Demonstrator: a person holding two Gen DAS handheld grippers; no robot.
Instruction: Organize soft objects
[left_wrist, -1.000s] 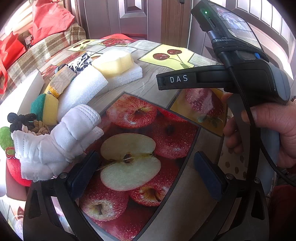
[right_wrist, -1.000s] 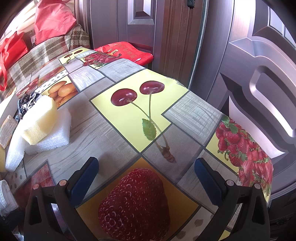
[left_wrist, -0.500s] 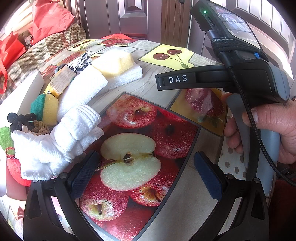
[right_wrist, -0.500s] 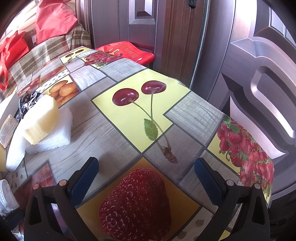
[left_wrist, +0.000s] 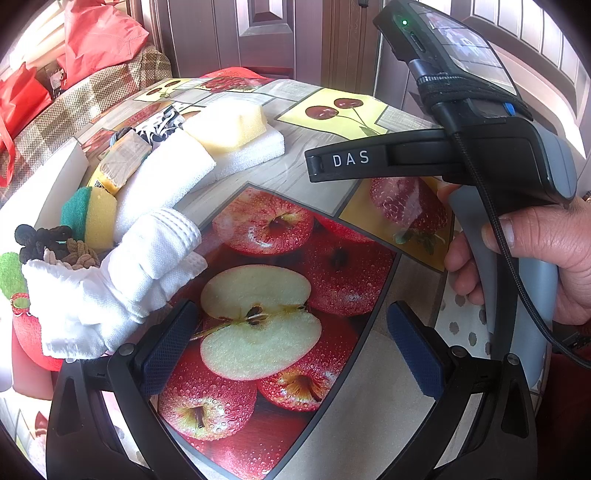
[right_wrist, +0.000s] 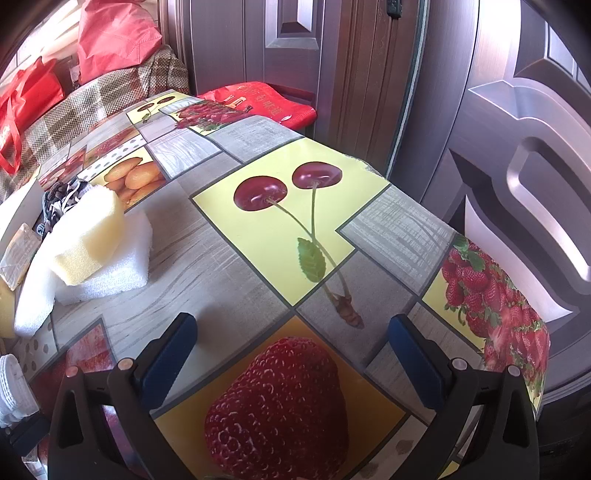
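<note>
Two claws, both wide open and empty: left claw (left_wrist: 288, 347) hovering over the apple print, right claw (right_wrist: 291, 358) over the strawberry print, held by a hand (left_wrist: 532, 266) at the right of the left view. Whole heap of soft things crowded along the left side of the surface (right_wrist: 221, 280), well apart from the right claw, just beside the left one. Biggest risk, as a judgement: toppling the stack — yellow sponge (left_wrist: 225, 125) resting on white foam slab (left_wrist: 251, 151), rolled white foam (left_wrist: 162, 184) leaning against it, so a pull on one likely to drag the others. Next: white cloth (left_wrist: 122, 284) lying just beside the left claw's near finger, loose folds apt to snag or slip through a shallow pinch. Smaller still: green-and-yellow scrubber (left_wrist: 92, 214) and dark hair ties (left_wrist: 40, 240) tucked behind the cloth, easy to scatter. Surface itself glossy, printed with fruit panels, probably slick under foam. Room: dark panelled doors (right_wrist: 517, 147) behind, plaid-covered couch (right_wrist: 92, 107) with red bags (right_wrist: 114, 33) at the far left.
</note>
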